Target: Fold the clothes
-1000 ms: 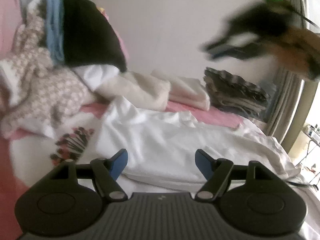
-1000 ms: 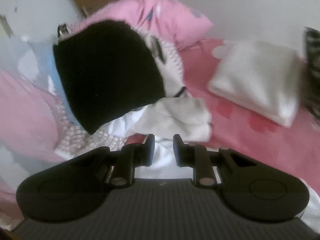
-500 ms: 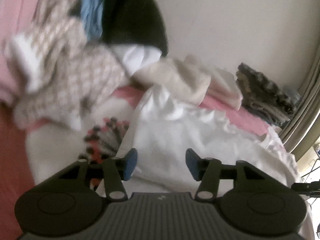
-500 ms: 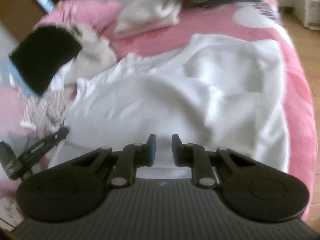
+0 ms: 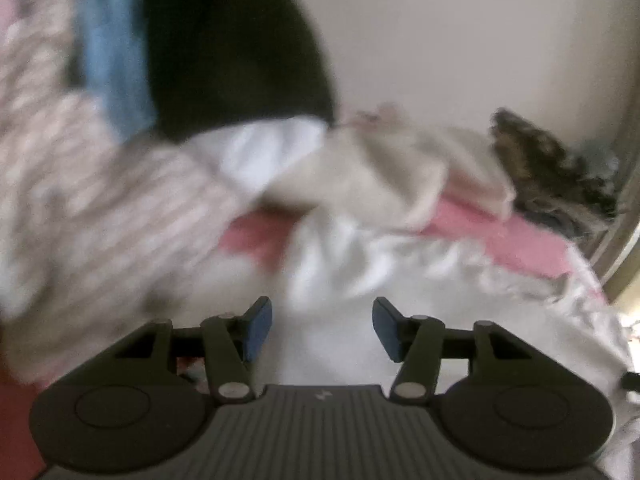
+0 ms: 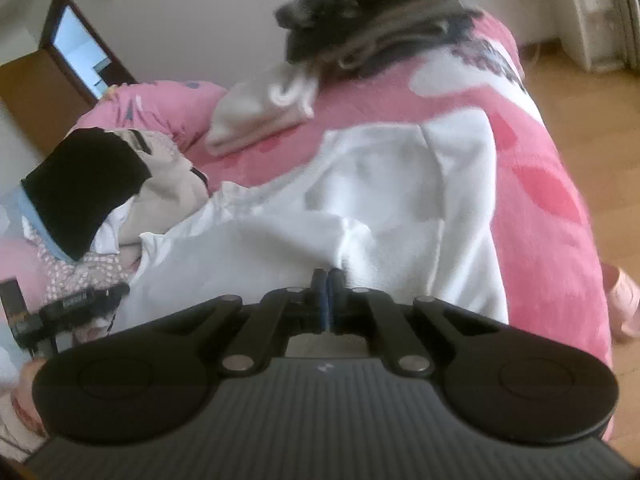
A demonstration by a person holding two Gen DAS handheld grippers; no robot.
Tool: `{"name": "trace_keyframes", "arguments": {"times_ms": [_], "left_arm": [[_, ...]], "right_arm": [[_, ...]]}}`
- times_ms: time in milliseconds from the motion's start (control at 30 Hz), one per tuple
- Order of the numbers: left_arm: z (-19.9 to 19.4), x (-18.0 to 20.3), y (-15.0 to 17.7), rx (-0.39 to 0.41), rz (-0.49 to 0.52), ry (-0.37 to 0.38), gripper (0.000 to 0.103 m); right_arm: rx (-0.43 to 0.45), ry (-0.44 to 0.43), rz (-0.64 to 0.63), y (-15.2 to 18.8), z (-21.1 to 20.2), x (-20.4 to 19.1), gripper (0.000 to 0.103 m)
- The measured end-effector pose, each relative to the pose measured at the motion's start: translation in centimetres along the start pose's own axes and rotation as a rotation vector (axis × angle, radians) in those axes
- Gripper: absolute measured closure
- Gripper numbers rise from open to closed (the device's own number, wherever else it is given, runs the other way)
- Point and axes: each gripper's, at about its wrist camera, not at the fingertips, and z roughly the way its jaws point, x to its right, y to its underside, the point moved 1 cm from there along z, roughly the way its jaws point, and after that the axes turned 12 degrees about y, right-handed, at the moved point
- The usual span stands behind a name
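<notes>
Your right gripper [image 6: 328, 300] was pressed shut, its blue pads meeting with no gap. It sat right at the near hem of the white garment [image 6: 380, 208], but whether any cloth was pinched between the pads could not be told from that view. Your left gripper [image 5: 322, 328] stood wide apart with nothing between its blue fingertips [image 5: 258, 328], low over the same white cloth [image 5: 360, 280]; that view was badly smeared.

The relation that mattered: the garment lay straight ahead of both claws, spread on the pink bed cover [image 6: 540, 200], its long axis running away from your right gripper toward the far side of the bed. The left gripper showed at the lower left edge of the right view [image 6: 76, 304], near the garment's left end, so that corner looked like its natural hold, with the right claw nearer the middle of the hem.

For room, the cover to the right of the garment was bare up to the bed edge, beyond which the wooden floor [image 6: 592, 100] dropped away. To the left a heap of unfolded laundry topped by a black piece [image 6: 84, 188] crowded close against the white cloth. Farther back lay a folded cream stack [image 6: 260, 116], then a dark patterned pile [image 6: 372, 8] against the wall.
</notes>
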Motion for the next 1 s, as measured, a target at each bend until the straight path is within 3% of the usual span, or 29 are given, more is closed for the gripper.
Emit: {"name": "trace_keyframes", "arguments": {"times_ms": [100,200,267,333,400,433,500,700,833,1000], "left_arm": [[2.8,1.2,-1.1,-0.031,0.043,0.085,0.047],[5.5,-0.5,-1.9,-0.055,0.006,0.044,0.048],[6.7,-1.9,-2.5,-0.055,-0.031,0.028,0.054],[6.5,-2.3,-3.1,-0.038,-0.051,0.055,0.051],[6.3,-1.8,-3.3,-0.031,-0.025,0.085,0.036],[6.2,-1.5,-3.4,-0.027,-0.011,0.1,0.035],[6.8,-1.5,-3.2,-0.033,0.002,0.085,0.034],[7.4,-1.6,-2.9,-0.024,-0.004,0.041,0.034],[6.8,-2.1,-3.3,-0.035,-0.052,0.058,0.034],[7.2,-3.4,-5.0,-0.046,-0.215,0.107,0.028]], "right_arm": [[-0.01,-0.035,-0.013,-0.4,1.1,-1.4,0.098],[-0.021,-0.028,0.007,-0.6,2.4,-1.5,0.099],[-0.03,-0.003,0.046,-0.5,3.2,-0.2,0.103],[-0.025,-0.018,0.112,-0.5,3.0,1.2,0.103],[-0.011,-0.043,0.13,-0.7,2.2,1.3,0.099],[-0.007,-0.065,0.127,-0.8,1.8,1.1,0.099],[-0.003,-0.086,0.128,-1.0,1.7,0.9,0.099],[-0.021,-0.034,0.232,-0.9,3.5,2.9,0.103],[0.044,-0.007,0.276,-0.6,2.0,3.6,0.103],[0.118,0.049,0.446,-0.9,-0.4,7.0,0.099]]}}
